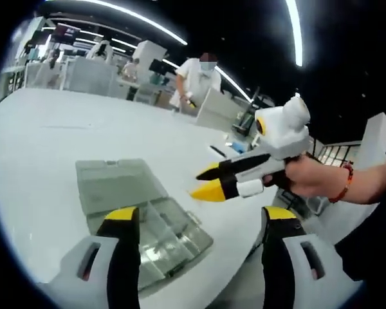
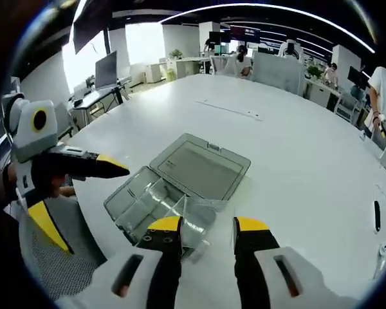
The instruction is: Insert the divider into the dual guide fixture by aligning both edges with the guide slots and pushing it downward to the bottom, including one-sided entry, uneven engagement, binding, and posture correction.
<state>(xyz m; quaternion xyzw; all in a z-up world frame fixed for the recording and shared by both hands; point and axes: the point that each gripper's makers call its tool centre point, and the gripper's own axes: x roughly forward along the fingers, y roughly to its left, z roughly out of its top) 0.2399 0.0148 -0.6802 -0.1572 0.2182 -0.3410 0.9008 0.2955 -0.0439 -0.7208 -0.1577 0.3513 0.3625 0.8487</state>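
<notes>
In the left gripper view, the left gripper (image 1: 202, 222) shows two black, yellow-tipped jaws rising from 6 o'clock, set wide apart with nothing between them. Its left jaw overlaps the near edge of the clear plastic compartment box (image 1: 157, 235), which lies open on the round white table (image 1: 64, 135) with its hinged grey-tinted lid (image 1: 116, 183) folded flat toward 11 o'clock. The right gripper (image 1: 206, 182) enters from 3 o'clock, held in a hand (image 1: 309, 175) wearing a red cord bracelet; its yellow tips sit close together above the table edge, and whether anything is pinched between them cannot be told. In the right gripper view, the right gripper (image 2: 207, 226) shows its own jaws rising from 6 o'clock with a moderate gap, and a thin clear plastic divider panel (image 2: 183, 219) stands at the inner side of the left jaw above the box (image 2: 148, 206); actual contact cannot be told. The lid (image 2: 199, 167) lies at 12 o'clock from the box. The left gripper (image 2: 109, 168) enters from 9 o'clock, its tip just beside the box's left corner. People and desks with monitors (image 2: 106, 69) stand beyond the table (image 2: 296, 148).
</notes>
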